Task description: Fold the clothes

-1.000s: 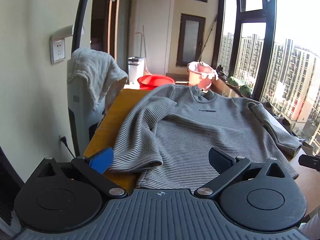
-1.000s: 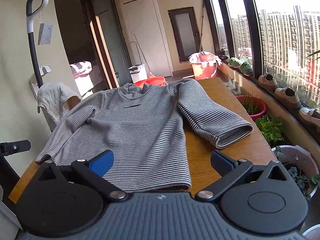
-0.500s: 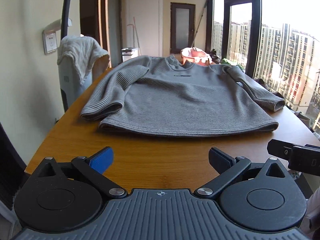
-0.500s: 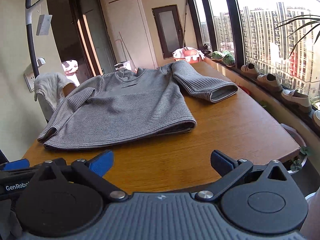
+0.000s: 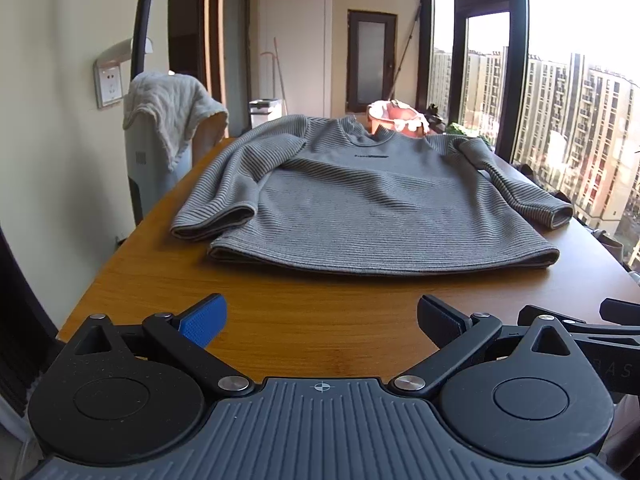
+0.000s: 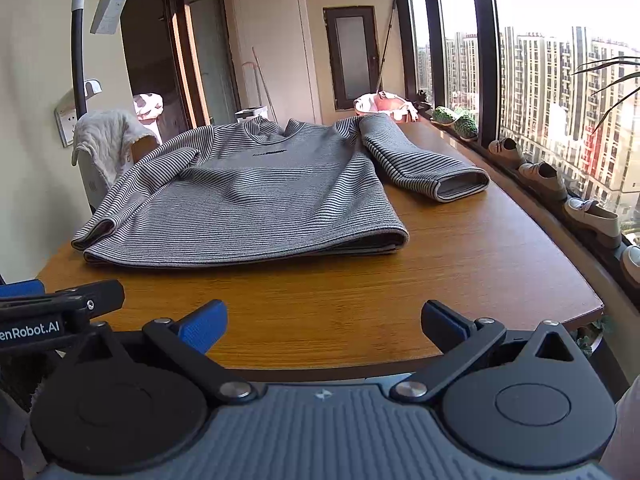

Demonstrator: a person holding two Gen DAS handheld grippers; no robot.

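Lying face up on the wooden bench [image 5: 320, 312], the striped sweater [image 5: 380, 208] sits spread out with its collar toward 12 o'clock and its hem nearest the cameras, a layout that suits a fold begun from either side. Its left sleeve [image 5: 224, 196] lies along the body toward 7 o'clock, cuff just beside the hem corner; its right sleeve [image 6: 424, 164] angles out toward 4 o'clock, clear of the body, cuff open. Left tongs [image 5: 320, 320] and right tongs [image 6: 322, 322] both hover over bare wood at the near edge, jaws spread wide, grasping nothing, side by side and level. Judgement: this reads as a staging stance, each tool lined up with its own half of the hem. No fold is made yet. Likely first grips: cuffs or hem corners. Thick knit may sag when lifted.
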